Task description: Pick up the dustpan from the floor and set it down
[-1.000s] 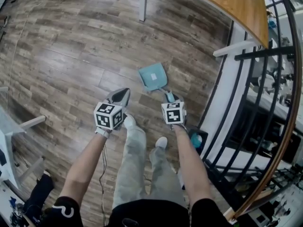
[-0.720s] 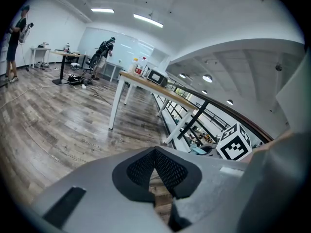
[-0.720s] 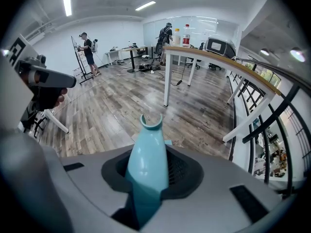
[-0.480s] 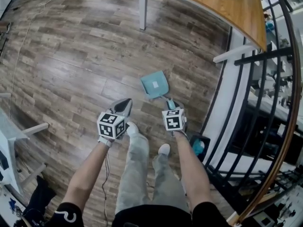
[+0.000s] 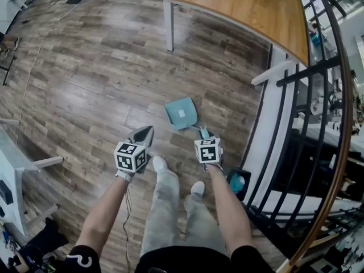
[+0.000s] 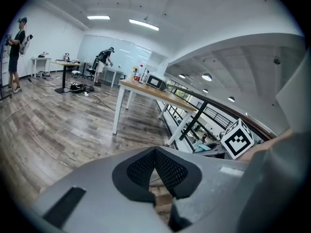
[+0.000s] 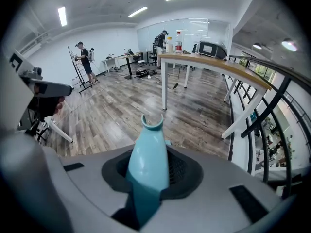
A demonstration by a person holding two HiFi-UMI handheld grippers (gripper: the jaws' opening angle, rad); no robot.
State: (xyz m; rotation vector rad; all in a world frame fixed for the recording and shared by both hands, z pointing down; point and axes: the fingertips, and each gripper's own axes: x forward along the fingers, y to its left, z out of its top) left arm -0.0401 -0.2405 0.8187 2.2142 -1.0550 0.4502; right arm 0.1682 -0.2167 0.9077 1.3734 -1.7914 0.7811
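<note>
The teal dustpan (image 5: 181, 113) lies out over the wood floor ahead of my feet, its handle (image 5: 202, 132) running back into my right gripper (image 5: 203, 135). The right gripper view has the teal handle (image 7: 148, 154) clamped between the dark pads, so the right gripper (image 7: 150, 174) is shut on it; the pan itself is hidden behind the handle. My left gripper (image 5: 143, 134) hovers to the left of the dustpan, apart from it. In the left gripper view its pads (image 6: 167, 166) meet at their tips with nothing in the left gripper (image 6: 155, 154).
A wooden table (image 5: 244, 4) on white legs (image 5: 168, 24) stands ahead. A black railing (image 5: 318, 95) runs along the right, with a black bin holding something teal (image 5: 236, 182) at its foot. A white frame (image 5: 17, 169) stands at the left. My shoes (image 5: 159, 164) are below the grippers.
Both grippers have risen a little, and the dustpan has come up with the right one. The head view now takes in more of the table.
</note>
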